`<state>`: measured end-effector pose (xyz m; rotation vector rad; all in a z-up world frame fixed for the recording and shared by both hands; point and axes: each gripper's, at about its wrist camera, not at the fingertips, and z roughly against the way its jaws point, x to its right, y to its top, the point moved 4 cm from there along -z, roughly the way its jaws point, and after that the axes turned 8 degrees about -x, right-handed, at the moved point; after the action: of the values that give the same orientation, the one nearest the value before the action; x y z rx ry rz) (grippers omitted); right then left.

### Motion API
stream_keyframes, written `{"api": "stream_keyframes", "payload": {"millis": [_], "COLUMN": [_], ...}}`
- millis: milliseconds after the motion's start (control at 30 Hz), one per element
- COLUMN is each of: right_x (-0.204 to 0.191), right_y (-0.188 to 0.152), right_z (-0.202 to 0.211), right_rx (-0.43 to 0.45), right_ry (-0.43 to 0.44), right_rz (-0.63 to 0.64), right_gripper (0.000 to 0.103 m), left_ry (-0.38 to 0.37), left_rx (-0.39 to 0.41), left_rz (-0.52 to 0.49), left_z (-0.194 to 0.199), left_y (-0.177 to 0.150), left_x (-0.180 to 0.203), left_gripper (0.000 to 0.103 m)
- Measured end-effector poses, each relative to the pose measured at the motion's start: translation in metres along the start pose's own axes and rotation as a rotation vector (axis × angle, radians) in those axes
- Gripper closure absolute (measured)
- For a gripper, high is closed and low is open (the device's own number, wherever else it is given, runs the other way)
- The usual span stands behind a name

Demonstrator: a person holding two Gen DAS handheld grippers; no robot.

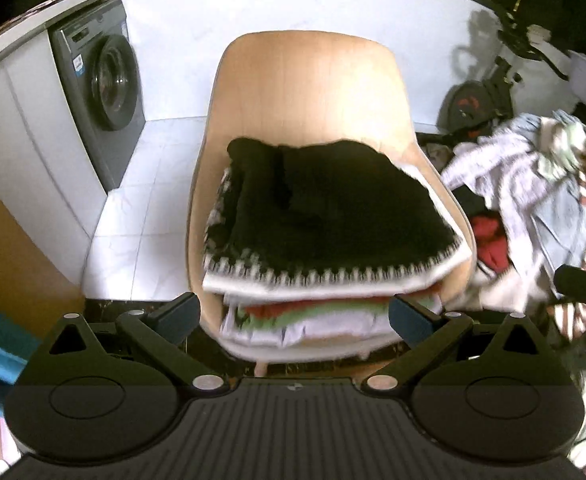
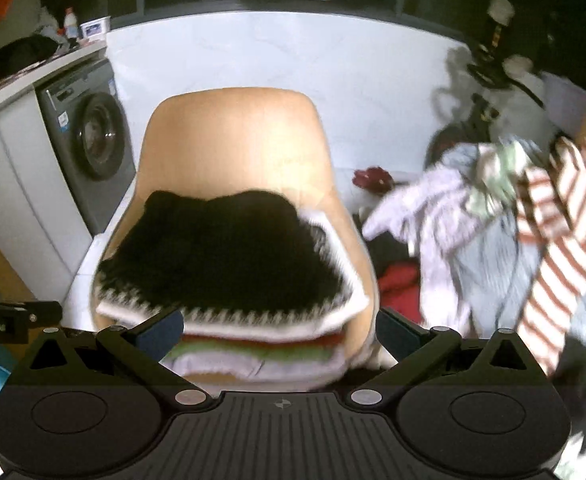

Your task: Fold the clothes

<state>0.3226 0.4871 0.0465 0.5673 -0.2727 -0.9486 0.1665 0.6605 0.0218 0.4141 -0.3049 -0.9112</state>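
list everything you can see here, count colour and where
chair: one, light wood, centre, facing both cameras
folded stack: one pile on the chair seat; black garment on top, white, red and green layers below
unfolded clothes heap: one pile, white, pale blue and red-striped, right of the chair
red cloth: one, between chair and heap
washing machine: one, grey, left, under a counter
counter: one, pale, with a dark item on top
exercise bike: one, black, back right
left gripper: open, empty, before the stack
right gripper: open, empty, before the stack
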Motion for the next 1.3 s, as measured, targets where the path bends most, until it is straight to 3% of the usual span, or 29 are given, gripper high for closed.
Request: {"api": "stream_keyframes", "payload": {"millis": [267,533,767,1300], "right_x": [-0.029,-0.05,-0.06,0.013], "right_y": [-0.071,-0.097,-0.113,-0.131], "right_z": [0.062,0.099,0.108,0.124], "right_rx": [-0.04,-0.014,-0.026,-0.022], "right_ry": [-0.061,-0.104,-0.076,-0.05], "right_rz": [-0.073,-0.039,0.015,0.021], "right_gripper": [0.001,0.001,0.001,0.001], "left_ry": [-0.017,-0.04,-0.017,0.028], "left_rx": [0.0,0.036,0.054,0.032], "left_rz": [-0.04,-0.017,0.014,-0.027], "left_z": [0.046,0.079,0.091,0.099], "left_y": [-0.061,-0.095,-0.11,-0.131], "left_x": [-0.013,-0.021,-0.019,0.058], "left_gripper": [0.001,0.001,0.001,0.001]}}
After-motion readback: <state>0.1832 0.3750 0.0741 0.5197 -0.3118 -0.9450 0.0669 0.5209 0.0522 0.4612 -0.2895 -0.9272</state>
